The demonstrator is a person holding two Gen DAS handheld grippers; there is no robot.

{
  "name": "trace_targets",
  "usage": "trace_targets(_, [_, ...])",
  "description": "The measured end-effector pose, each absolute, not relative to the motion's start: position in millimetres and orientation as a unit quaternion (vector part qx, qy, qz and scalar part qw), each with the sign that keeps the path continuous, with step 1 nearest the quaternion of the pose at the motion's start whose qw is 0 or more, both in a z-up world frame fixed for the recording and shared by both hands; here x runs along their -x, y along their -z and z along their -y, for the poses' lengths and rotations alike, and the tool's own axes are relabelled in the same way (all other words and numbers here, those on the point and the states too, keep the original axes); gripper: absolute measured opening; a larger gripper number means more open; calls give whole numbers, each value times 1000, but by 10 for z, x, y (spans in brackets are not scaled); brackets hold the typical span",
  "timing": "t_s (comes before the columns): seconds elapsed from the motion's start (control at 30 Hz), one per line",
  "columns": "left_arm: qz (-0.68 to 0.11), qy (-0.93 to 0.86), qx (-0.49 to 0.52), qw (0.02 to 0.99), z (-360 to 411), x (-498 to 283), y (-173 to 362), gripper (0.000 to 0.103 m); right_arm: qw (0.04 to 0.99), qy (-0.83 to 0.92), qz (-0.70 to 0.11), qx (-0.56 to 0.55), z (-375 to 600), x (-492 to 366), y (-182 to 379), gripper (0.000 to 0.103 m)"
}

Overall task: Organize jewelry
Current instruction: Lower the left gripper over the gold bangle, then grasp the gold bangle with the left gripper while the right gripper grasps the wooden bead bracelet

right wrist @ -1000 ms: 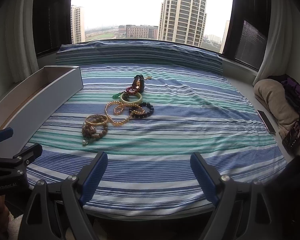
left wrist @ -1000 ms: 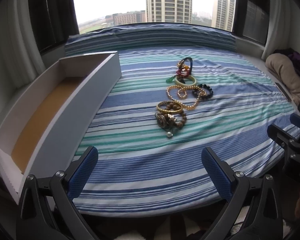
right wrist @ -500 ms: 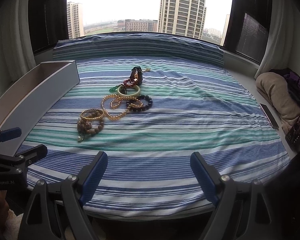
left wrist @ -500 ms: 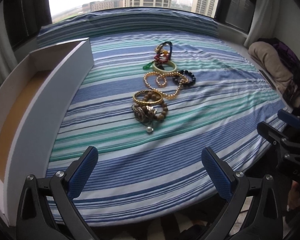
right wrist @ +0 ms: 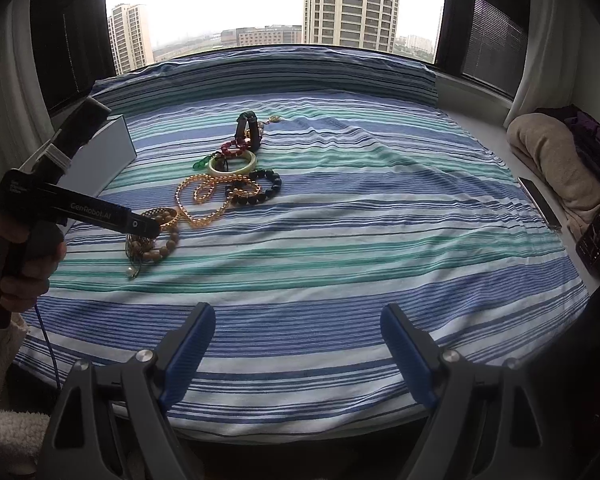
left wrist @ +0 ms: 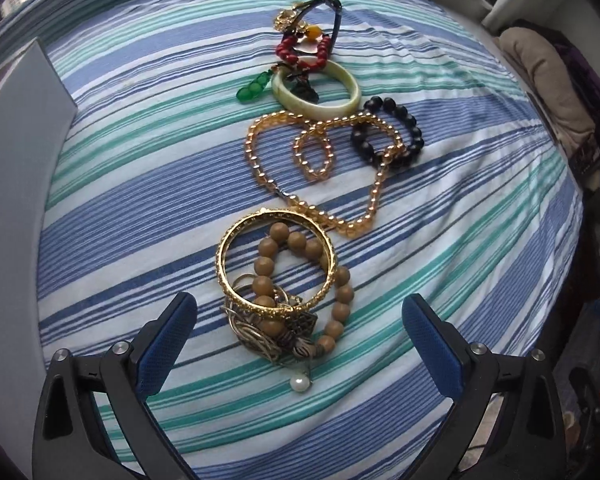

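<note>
Jewelry lies in a line on the striped bedspread. In the left wrist view a gold bangle (left wrist: 274, 262) overlaps a tan bead bracelet (left wrist: 342, 292) and a tangled chain with a pearl (left wrist: 300, 382). Beyond lie an amber bead necklace (left wrist: 320, 160), a black bead bracelet (left wrist: 388, 132), a pale jade bangle (left wrist: 316, 90), a red bead bracelet (left wrist: 304, 54) and a dark band (left wrist: 332, 12). My left gripper (left wrist: 300, 340) is open, its fingers either side of the near pile, just above it. My right gripper (right wrist: 296, 344) is open and empty over the bed's near edge.
A white open box (left wrist: 16, 140) with a brown floor stands on the bed at the left; it also shows in the right wrist view (right wrist: 112, 148). A beige cushion (right wrist: 556, 164), dark clothes and a phone (right wrist: 538, 202) lie on the ledge at the right. A window runs behind.
My left gripper has moved forward and down to the near jewelry pile, which now sits between its fingers. My right gripper has hardly moved.
</note>
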State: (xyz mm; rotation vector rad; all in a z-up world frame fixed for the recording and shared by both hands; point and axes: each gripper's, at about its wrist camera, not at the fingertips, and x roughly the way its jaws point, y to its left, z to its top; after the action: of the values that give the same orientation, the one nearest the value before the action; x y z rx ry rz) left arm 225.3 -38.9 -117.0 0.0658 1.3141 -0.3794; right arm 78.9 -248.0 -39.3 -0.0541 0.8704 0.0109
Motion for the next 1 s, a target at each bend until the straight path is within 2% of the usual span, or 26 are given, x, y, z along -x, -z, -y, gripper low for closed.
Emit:
trace_targets(0.1, [-615, 165, -30, 770, 416, -2346, 1274, 98, 906, -7, -423, 26, 2501, -789, 409, 87])
trace_targets(0.17, [-614, 163, -28, 771, 417, -2377, 1285, 86, 905, -7, -425, 25, 2528, -789, 428, 87])
trace_targets(0.23, [-612, 158, -32, 774, 417, -2408, 1288, 79, 903, -6, -429, 22, 2547, -801, 452, 87])
trace_targets(0.27, [-609, 155, -34, 777, 416, -2407, 1279, 71, 903, -5, -430, 21, 2555, -809, 463, 87])
trace_targets(0.47, [-604, 159, -3, 781, 325, -2437, 1214, 70, 901, -12, -433, 22, 2514, -808, 487, 87])
trace_targets(0.67, [-567, 147, 30, 810, 67, -2239, 853, 70, 899, -26, -437, 3, 2542, -847, 485, 87])
trace_targets(0.83, [-526, 105, 42, 843, -245, -1840, 554, 70, 872, -128, -467, -67, 2473, -1151, 623, 87])
trace_targets(1.0, [-507, 64, 59, 857, -592, -1359, 478, 70, 839, -260, -477, -19, 1825, -1433, 812, 86])
